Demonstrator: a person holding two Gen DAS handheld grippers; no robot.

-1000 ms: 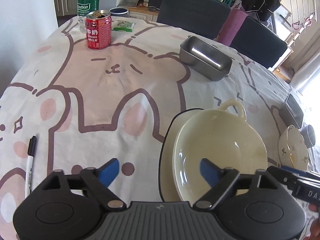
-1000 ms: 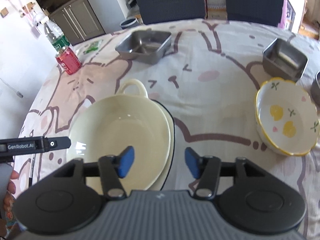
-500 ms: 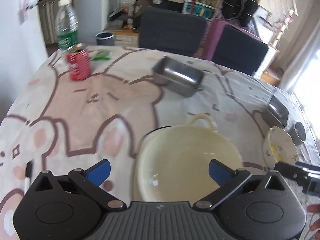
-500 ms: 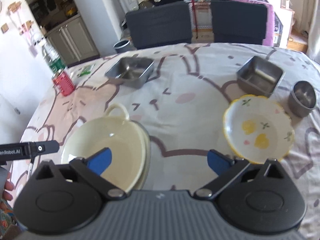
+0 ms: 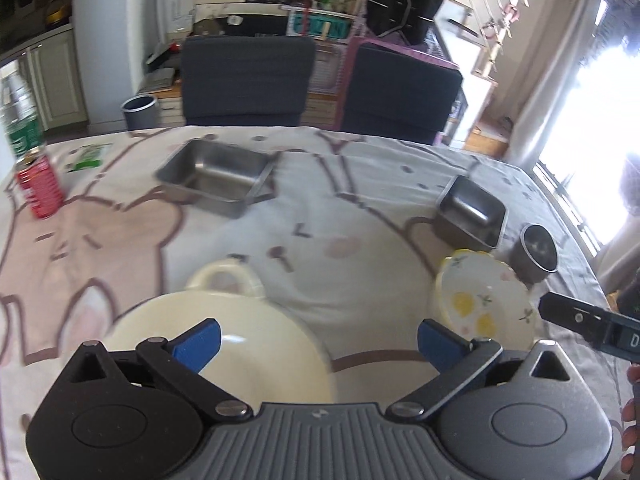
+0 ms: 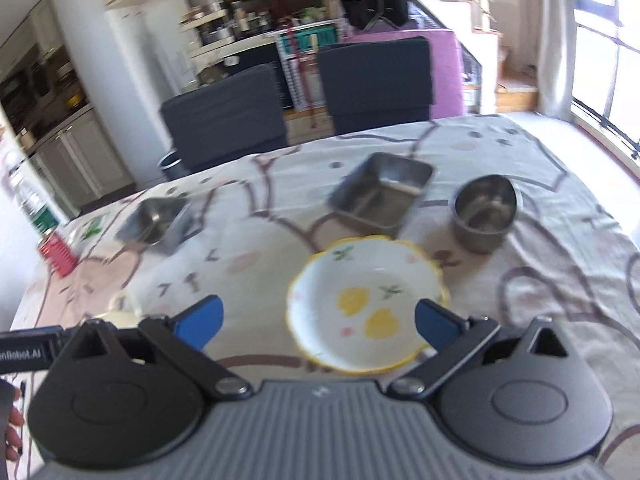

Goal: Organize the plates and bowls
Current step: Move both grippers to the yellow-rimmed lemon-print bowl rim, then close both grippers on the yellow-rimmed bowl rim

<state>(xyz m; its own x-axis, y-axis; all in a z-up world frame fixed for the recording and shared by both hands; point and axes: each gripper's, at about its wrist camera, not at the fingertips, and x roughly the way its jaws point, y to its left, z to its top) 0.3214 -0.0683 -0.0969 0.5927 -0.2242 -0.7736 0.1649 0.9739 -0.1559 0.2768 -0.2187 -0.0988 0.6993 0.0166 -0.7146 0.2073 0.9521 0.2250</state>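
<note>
Daylight pours in from the window (image 5: 600, 128) on the right side, blown out to pure white in the left wrist view, and it washes that side of the desk (image 5: 360, 208) pale. The kitchen (image 6: 60, 92) at the back left sits much dimmer. Both views have motion smear: the red can (image 6: 58, 254) and the steel trays (image 5: 216, 176) look soft, edges doubled. Heavy fisheye bending at the borders, dark corners. Steel cup (image 6: 486, 212) catches a few soft highlights.
</note>
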